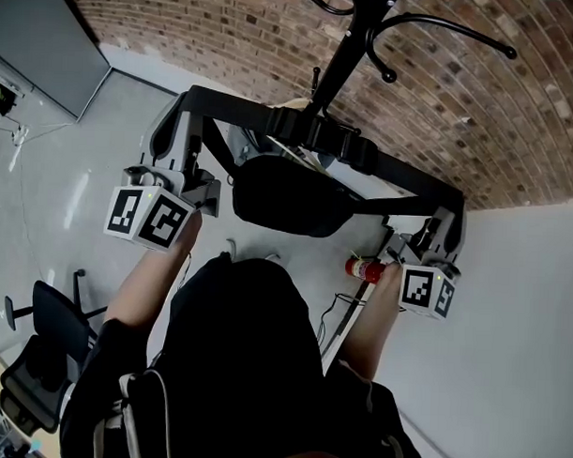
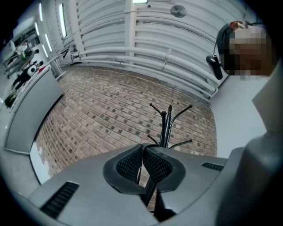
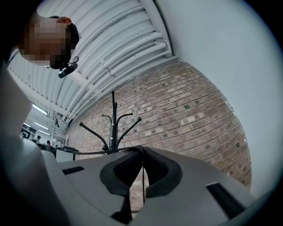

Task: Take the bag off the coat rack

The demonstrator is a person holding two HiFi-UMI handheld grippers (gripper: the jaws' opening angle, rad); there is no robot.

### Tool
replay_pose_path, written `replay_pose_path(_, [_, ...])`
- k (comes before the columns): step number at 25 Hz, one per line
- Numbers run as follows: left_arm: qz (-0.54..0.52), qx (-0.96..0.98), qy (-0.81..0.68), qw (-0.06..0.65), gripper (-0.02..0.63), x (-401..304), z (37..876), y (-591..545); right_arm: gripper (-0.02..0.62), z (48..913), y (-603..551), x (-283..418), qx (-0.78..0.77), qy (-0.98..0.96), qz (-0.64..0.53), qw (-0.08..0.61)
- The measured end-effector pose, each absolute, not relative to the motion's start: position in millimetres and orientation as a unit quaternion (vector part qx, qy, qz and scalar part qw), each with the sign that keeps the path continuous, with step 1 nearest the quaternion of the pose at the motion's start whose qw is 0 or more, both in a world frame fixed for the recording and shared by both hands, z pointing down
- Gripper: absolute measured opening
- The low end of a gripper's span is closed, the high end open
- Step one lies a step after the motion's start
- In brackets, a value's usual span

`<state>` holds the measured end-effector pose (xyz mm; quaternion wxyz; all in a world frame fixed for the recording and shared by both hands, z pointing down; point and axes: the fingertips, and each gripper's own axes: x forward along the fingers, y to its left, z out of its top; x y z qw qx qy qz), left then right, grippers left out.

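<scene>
A black bag [image 1: 287, 200] hangs from its long black strap [image 1: 392, 169], which stretches taut between my two grippers. On the strap's left end my left gripper [image 1: 183, 112] is shut, and my right gripper [image 1: 447, 212] is shut on the right end. In the left gripper view the ribbed pads [image 2: 132, 162] of the left gripper [image 2: 143, 148] pinch the thin strap edge-on. The right gripper [image 3: 142, 150] pinches it the same way, and the strap [image 3: 88, 152] trails off to the left. The black coat rack [image 1: 354, 33] stands behind the bag, its hooks above the strap. It also shows as the coat rack [image 2: 166, 123] and the coat rack [image 3: 114, 123].
A brick wall [image 1: 479, 99] rises behind the rack. On the floor near the wall lies a red fire extinguisher [image 1: 365, 268]. An office chair [image 1: 38, 346] stands at the lower left and a grey board [image 1: 49, 37] at the upper left. The person's head [image 1: 246, 316] fills the lower middle.
</scene>
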<state>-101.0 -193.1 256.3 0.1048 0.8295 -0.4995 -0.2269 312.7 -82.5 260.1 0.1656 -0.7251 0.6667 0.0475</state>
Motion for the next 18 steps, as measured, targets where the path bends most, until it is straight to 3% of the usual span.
replay_pose_path(18, [-0.220,0.824,-0.510,0.110,0.023,-97.8,269.6,-195.5,0.021,270.9,-81.3,314.4,-0.727,0.674,0.054,0.116])
